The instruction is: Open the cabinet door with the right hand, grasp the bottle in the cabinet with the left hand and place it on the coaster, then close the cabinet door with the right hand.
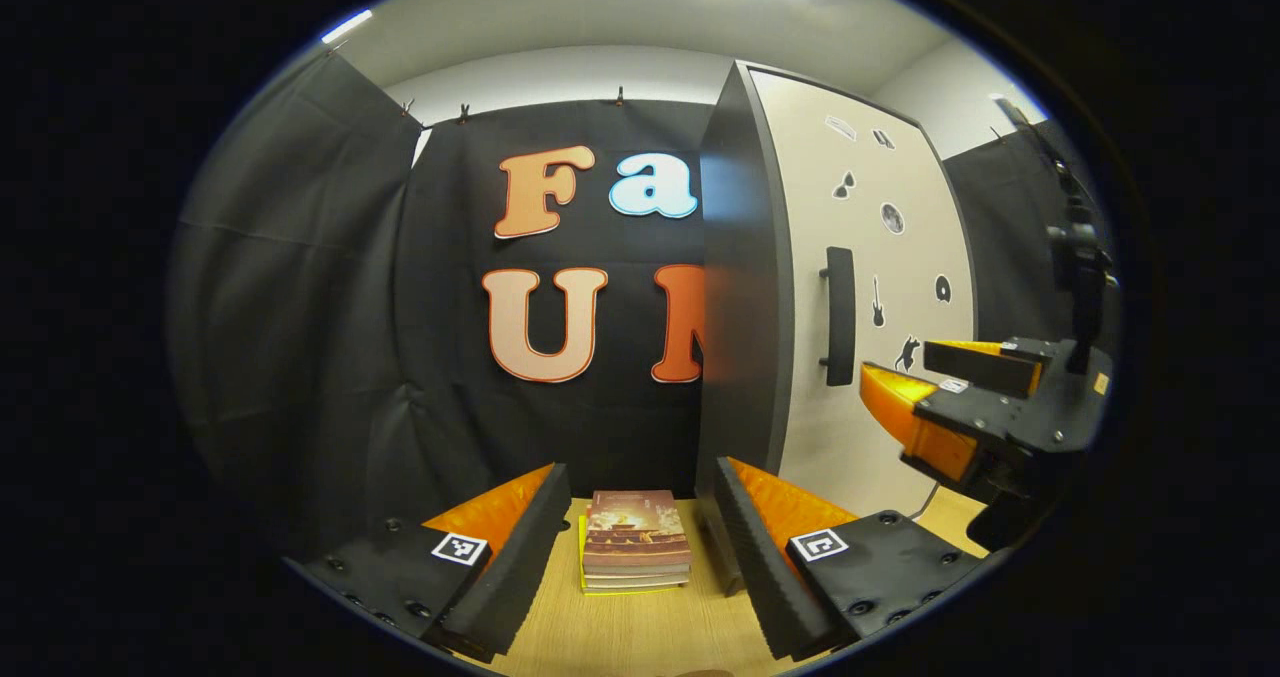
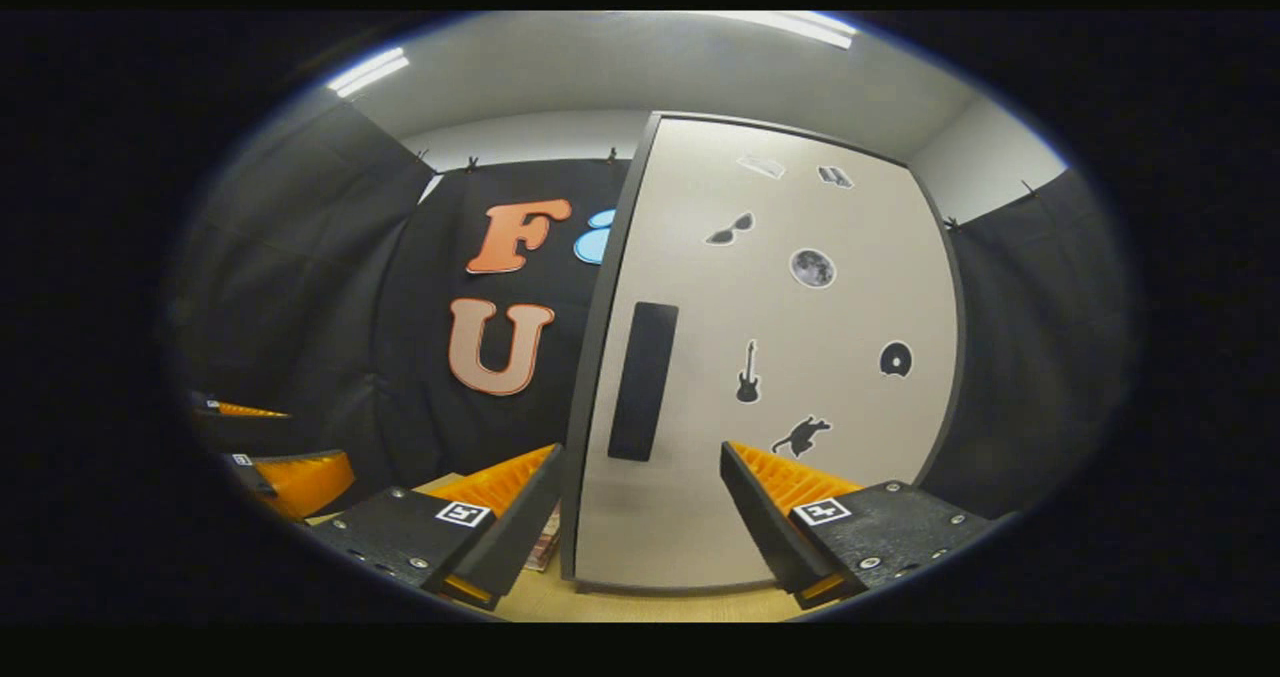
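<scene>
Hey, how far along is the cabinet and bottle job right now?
Nothing looks done: the cabinet door is shut. In hand: the right gripper, jaws open, faces the door handle without touching it. The left gripper is open over the wooden table near a stack of books. Opening, moving the bottle and closing remain.
</scene>
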`<state>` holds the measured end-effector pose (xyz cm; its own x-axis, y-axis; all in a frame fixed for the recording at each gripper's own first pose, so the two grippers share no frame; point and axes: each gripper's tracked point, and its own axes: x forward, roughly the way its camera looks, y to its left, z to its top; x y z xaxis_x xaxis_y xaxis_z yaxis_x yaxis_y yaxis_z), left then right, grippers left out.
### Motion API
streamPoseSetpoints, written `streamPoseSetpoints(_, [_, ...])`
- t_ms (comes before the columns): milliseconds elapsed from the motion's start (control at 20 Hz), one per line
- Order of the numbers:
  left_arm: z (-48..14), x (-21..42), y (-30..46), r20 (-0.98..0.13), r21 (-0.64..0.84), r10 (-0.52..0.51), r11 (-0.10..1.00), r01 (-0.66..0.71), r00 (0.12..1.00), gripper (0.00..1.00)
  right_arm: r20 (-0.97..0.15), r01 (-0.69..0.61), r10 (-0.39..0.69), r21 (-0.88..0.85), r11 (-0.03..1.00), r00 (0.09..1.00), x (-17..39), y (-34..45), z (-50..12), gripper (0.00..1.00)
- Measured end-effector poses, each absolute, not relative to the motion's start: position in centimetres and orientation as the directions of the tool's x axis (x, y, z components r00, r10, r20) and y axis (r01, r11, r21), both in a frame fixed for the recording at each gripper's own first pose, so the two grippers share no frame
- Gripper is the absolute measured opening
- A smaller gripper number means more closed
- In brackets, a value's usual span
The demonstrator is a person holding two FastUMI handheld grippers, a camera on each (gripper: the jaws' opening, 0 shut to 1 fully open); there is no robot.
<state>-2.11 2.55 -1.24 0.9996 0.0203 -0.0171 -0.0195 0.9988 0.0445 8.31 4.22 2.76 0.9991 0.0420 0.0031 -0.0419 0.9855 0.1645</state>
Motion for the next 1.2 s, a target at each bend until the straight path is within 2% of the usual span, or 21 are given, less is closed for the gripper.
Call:
streamPoseSetpoints(150, [-1.5,-2.0,3.3,-0.015,0.05,0.033,0.998,-0.032,0.999,0.95,-0.009,-0.057,0.06,0.211,0.976,0.998,11.4,4.9,2.7,0.93])
streamPoseSetpoints(400, [-2.2,-1.8,4.7,-0.021,0.046,0.044,0.998,-0.043,0.999,0.95,-0.024,-0.043,0.051,0.263,0.964,0.998,14.6,5.3,2.8,0.82])
streamPoseSetpoints(450, [-2.4,-1.6,4.9,-0.027,0.043,0.043,0.998,-0.042,0.999,0.95,-0.028,-0.04,0.049,0.267,0.963,0.998,14.9,5.4,2.7,0.84])
streamPoseSetpoints(500, [-2.6,-1.3,5.2,-0.031,0.04,0.041,0.998,-0.04,0.999,0.95,-0.029,-0.032,0.042,0.27,0.962,0.999,15.1,5.4,2.8,0.75])
streamPoseSetpoints(650, [-2.9,-1.0,5.8,-0.034,0.027,0.035,0.999,-0.034,0.999,0.95,-0.016,-0.008,0.013,0.269,0.963,1.0,15.4,5.1,3.2,0.61])
streamPoseSetpoints(800, [-2.8,-0.3,6.4,-0.036,0.023,0.018,1.0,-0.017,0.999,0.94,-0.029,0.014,-0.006,0.29,0.957,1.0,15.7,4.8,3.1,0.42])
streamPoseSetpoints(1050, [-2.5,0.4,6.6,-0.029,0.051,-0.033,0.998,0.035,0.999,0.95,-0.038,0.038,-0.027,0.324,0.945,0.999,15.6,4.7,3.0,0.31])
streamPoseSetpoints(1100, [-2.4,0.4,6.6,-0.026,0.056,-0.041,0.998,0.042,0.999,0.94,-0.04,0.055,-0.044,0.325,0.944,0.998,15.5,4.7,3.2,0.24])
streamPoseSetpoints(1200, [-2.7,0.2,6.8,-0.03,0.051,-0.048,0.997,0.05,0.998,0.95,-0.043,0.087,-0.077,0.328,0.941,0.996,15.3,4.6,3.2,0.23])
